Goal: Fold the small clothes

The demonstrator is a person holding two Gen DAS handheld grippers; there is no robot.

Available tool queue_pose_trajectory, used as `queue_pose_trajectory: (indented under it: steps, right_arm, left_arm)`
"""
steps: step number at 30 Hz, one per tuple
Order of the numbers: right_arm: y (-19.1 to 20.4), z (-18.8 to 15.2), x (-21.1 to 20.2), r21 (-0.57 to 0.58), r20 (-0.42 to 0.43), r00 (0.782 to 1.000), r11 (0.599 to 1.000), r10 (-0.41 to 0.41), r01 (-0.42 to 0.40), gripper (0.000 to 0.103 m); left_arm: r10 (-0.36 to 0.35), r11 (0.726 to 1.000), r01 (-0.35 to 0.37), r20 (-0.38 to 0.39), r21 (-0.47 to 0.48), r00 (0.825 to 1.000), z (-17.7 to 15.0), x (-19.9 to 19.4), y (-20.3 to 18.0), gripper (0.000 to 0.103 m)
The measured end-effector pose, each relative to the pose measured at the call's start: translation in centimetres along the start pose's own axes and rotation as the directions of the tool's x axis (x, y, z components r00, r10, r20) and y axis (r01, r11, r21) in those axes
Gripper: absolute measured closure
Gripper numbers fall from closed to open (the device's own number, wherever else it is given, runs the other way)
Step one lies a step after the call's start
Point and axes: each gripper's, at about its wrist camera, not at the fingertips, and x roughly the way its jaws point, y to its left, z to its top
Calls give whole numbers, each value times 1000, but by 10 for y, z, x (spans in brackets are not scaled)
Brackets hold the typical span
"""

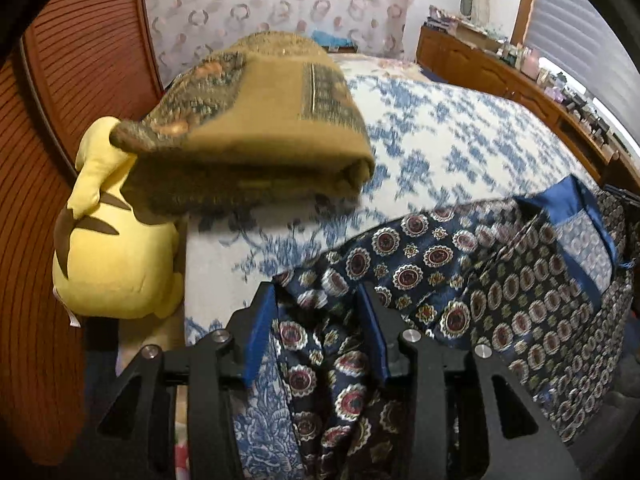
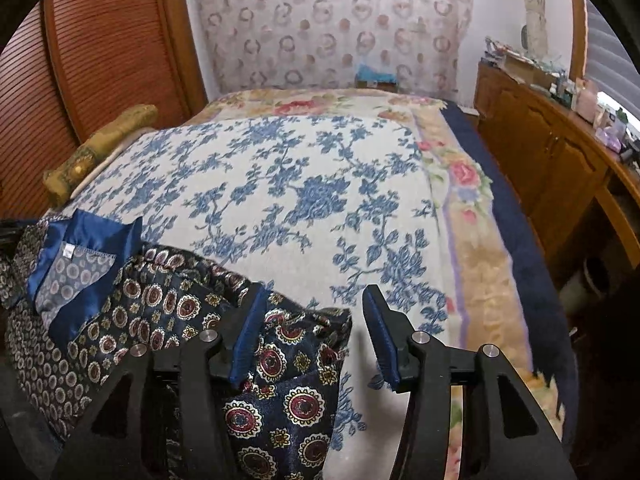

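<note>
I see my left gripper point(image 1: 318, 300) released, the patterned shirt point(image 1: 460, 264) loose between its jaws. My right gripper point(image 2: 316, 316) is released too, over the shirt's corner. The shirt lies at lower frame on the floral bedspread point(image 2: 320, 184).

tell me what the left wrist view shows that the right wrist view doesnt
Only the left wrist view shows the yellow plush toy beside the bed, and the left tool open, with fabric lying between its fingers. Only the right wrist view shows the pink floral blanket along the bed's right side, and the right tool open. Both show the navy patterned garment with its blue collar, the blue floral bedspread and the folded brown blanket.
</note>
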Motion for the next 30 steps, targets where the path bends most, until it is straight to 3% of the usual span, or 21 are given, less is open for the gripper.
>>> queue_pose_trajectory:
  steps: [15,30]
  right_arm:
    - [8,-19,6,-13,-77,997,1000,-2,1,40]
    - [10,-3,23,-35,-93,996,999,3,-6,37]
  left_arm:
    - [4,1000,-4,13,-16,1000,4,4,5,53]
    - [-8,1000,7,-24,-14,1000,11,8,7,52]
